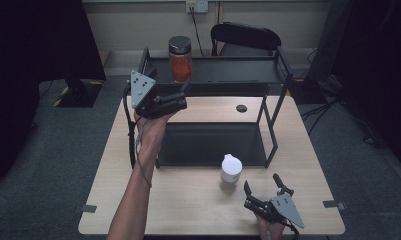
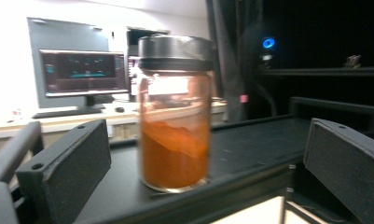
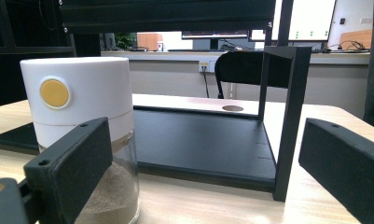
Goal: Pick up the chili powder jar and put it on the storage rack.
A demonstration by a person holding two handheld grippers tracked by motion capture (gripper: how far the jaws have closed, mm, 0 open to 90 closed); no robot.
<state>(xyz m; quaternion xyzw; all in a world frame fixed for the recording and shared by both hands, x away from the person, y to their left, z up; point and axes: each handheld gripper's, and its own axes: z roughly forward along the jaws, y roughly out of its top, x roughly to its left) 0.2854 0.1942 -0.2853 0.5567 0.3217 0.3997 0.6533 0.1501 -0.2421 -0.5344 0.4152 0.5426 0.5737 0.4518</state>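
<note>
1. My left gripper [image 1: 180, 97] is raised to the top shelf of the black rack [image 1: 268, 130], its jaws spread wide and holding nothing.
2. In the left gripper view the orange jar [image 2: 175, 116] stands upright between those spread jaws, a little farther in than the pads; I cannot see either pad touching the glass.
3. From the high view that jar [image 1: 180, 59] sits on the left part of the top shelf, near its front edge, with a dark metal lid on it and orange powder filling the lower part.
4. My right gripper [image 1: 263, 187] rests low over the front of the table [image 1: 188, 210], near the right corner, jaws wide apart and empty.
5. A white-capped jar [image 1: 231, 172] stands upright on the table just in front of the rack's lower shelf, a short way ahead and to the left of my right gripper.
6. In the right gripper view this jar [image 3: 79, 126] shows behind the left jaw, not between the two; it has a yellow round spot on its white cap and pale powder in the glass below.
7. A dark chair [image 1: 245, 37] stands behind the rack.
</note>
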